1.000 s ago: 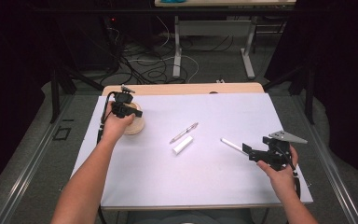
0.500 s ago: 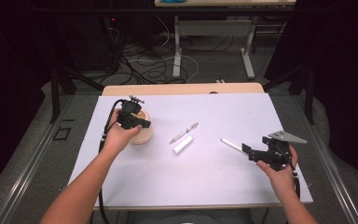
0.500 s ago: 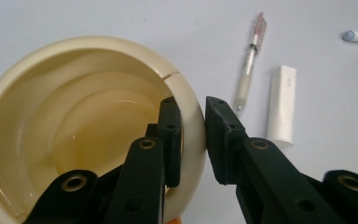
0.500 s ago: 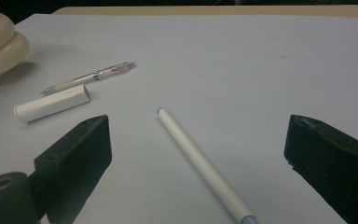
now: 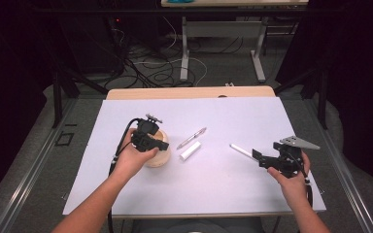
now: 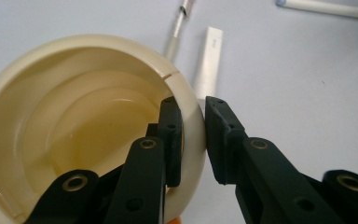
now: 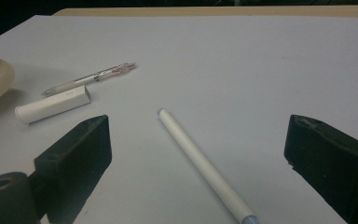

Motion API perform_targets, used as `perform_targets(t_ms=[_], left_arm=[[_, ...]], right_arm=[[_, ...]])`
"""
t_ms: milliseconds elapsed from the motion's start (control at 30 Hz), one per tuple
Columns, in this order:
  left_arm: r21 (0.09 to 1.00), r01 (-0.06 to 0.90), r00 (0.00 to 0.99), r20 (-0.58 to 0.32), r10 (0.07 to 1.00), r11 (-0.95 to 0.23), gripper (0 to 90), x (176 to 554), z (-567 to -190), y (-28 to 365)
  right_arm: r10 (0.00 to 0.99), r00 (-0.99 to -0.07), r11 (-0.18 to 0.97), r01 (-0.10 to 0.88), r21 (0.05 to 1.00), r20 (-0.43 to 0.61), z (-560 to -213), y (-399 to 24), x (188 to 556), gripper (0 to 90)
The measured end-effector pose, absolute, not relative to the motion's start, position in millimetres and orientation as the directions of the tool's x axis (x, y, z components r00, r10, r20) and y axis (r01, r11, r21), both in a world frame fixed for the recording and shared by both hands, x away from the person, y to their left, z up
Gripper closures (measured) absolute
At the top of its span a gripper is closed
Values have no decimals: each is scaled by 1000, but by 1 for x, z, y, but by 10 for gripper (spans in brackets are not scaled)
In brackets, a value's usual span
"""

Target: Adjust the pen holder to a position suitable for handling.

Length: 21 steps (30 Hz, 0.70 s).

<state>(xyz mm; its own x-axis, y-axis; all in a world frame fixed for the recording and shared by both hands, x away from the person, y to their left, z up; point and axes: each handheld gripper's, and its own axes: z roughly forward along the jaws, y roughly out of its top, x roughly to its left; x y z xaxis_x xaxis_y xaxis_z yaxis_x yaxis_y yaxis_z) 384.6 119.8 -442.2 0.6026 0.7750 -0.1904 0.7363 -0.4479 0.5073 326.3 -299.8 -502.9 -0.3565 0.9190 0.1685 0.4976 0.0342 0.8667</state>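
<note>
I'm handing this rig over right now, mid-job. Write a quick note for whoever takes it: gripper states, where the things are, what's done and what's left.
Left hand-held gripper: shut on the rim of the cream holder cup, one jaw inside, one outside; the cup sits left of centre on the white table cover.
Right hand-held gripper: open, holding nothing, low over the cover, the long white pen between its jaws but untouched.
Clear pen and short white cap-like stick lie loose just right of the cup.
Done: the cup is gripped.
Left, probably: pick up the pens and the stick; the cup holds none of them.
</note>
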Motion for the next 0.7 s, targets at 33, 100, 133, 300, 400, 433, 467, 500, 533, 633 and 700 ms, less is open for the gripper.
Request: perform_targets(t_ms=[33,100,133,300,400,433,467,500,533,633,700], left_arm=[[509,737,602,-197,774,-445,775,382,-443,119],[509,745,594,-214,775,-431,775,375,-443,116],[513,747,592,-224,774,-423,775,372,-443,114],[509,743,603,-227,765,-435,775,357,-443,106],[503,741,609,-224,761,-445,776,350,-445,101],[503,739,612,-222,759,-448,776,348,-446,100],[503,737,616,-221,756,-452,776,346,-447,99],[496,743,611,-227,759,-450,776,343,-448,97],[494,753,598,-241,765,-433,776,340,-450,95],[479,745,621,-242,746,-465,776,334,-454,86],[475,746,622,-246,743,-467,776,333,-454,83]], right_arm=[[919,-357,34,498,867,168,-503,-300,326,71],[917,-361,34,495,868,170,-503,-300,326,71],[917,-361,34,495,868,170,-503,-300,326,71],[920,-355,35,501,865,169,-503,-300,326,71],[918,-352,22,503,864,182,-503,-299,325,71],[918,-352,22,503,864,182,-503,-299,325,71],[918,-351,21,503,864,183,-503,-299,325,71],[918,-352,20,504,864,184,-503,-299,325,71],[918,-352,20,505,863,184,-503,-299,325,71],[919,-351,25,503,864,178,-504,-299,326,71],[920,-347,20,508,861,183,-504,-298,326,71]])
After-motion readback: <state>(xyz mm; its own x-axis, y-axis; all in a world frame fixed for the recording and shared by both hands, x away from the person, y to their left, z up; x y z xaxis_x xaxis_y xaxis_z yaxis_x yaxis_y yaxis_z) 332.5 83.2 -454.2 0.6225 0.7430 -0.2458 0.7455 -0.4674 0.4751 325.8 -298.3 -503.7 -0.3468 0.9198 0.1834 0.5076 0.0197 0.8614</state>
